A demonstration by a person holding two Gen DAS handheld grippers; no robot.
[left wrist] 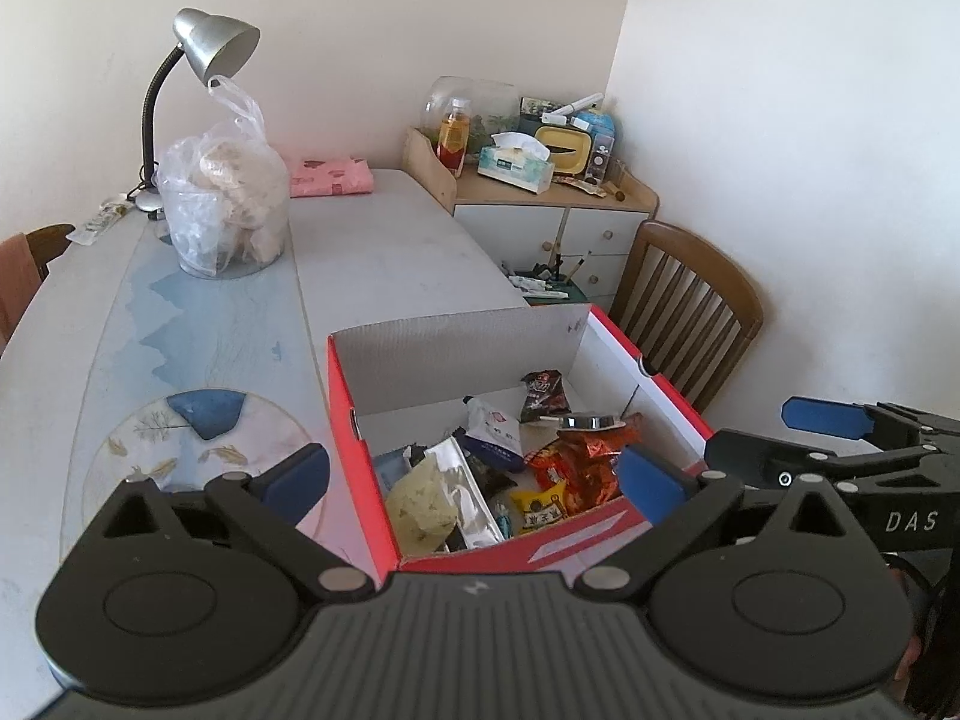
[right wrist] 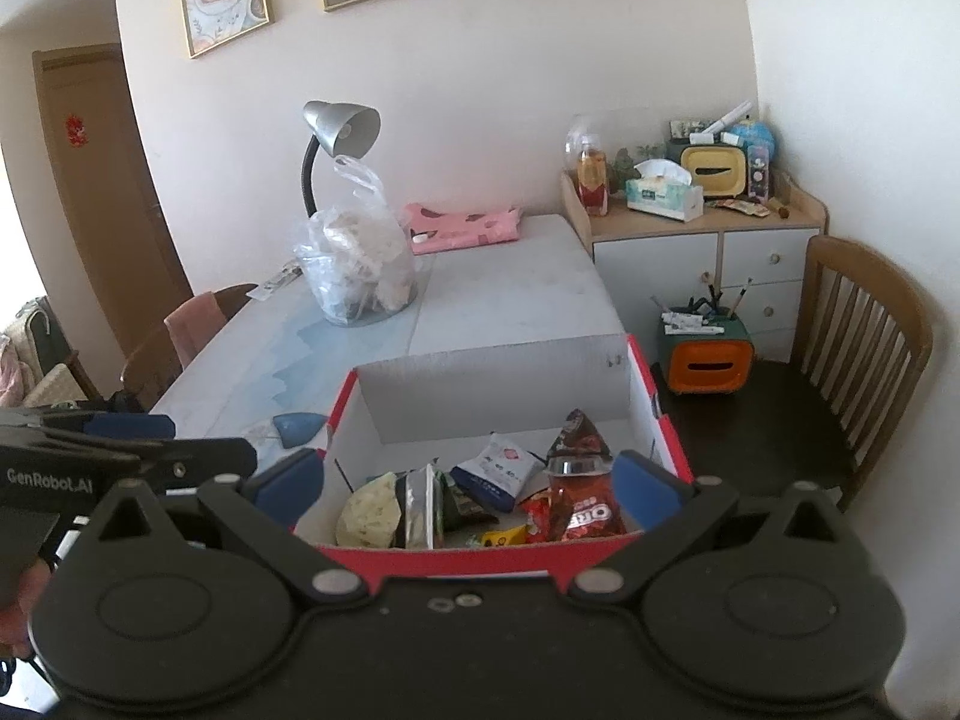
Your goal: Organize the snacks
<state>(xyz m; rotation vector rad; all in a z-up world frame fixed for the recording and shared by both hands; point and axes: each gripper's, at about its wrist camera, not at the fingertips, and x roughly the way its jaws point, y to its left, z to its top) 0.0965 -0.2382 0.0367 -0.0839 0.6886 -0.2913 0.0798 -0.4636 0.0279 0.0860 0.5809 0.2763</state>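
Observation:
A red and white cardboard box [left wrist: 354, 396] stands open at the table's near edge. In it lie several snack packs: a red Oreo pack [right wrist: 582, 516], a dark pack [left wrist: 543, 396], a blue and white pack [left wrist: 495, 435], a yellow pack [left wrist: 540, 507] and a pale green one [left wrist: 420, 504]. My left gripper [left wrist: 474, 480] hovers over the box's near wall, jaws wide open and nothing between them. My right gripper [right wrist: 468, 480] hangs beside it on the right, also wide open and holding nothing. Neither touches the box.
On the grey table [left wrist: 372, 252] stand a clear tub with a plastic bag [left wrist: 225, 204], a silver desk lamp [left wrist: 210, 48], a pink cloth [left wrist: 330, 177] and a round mat [left wrist: 198, 456]. A wooden chair [left wrist: 690, 312] and a cluttered cabinet [left wrist: 540, 222] stand to the right.

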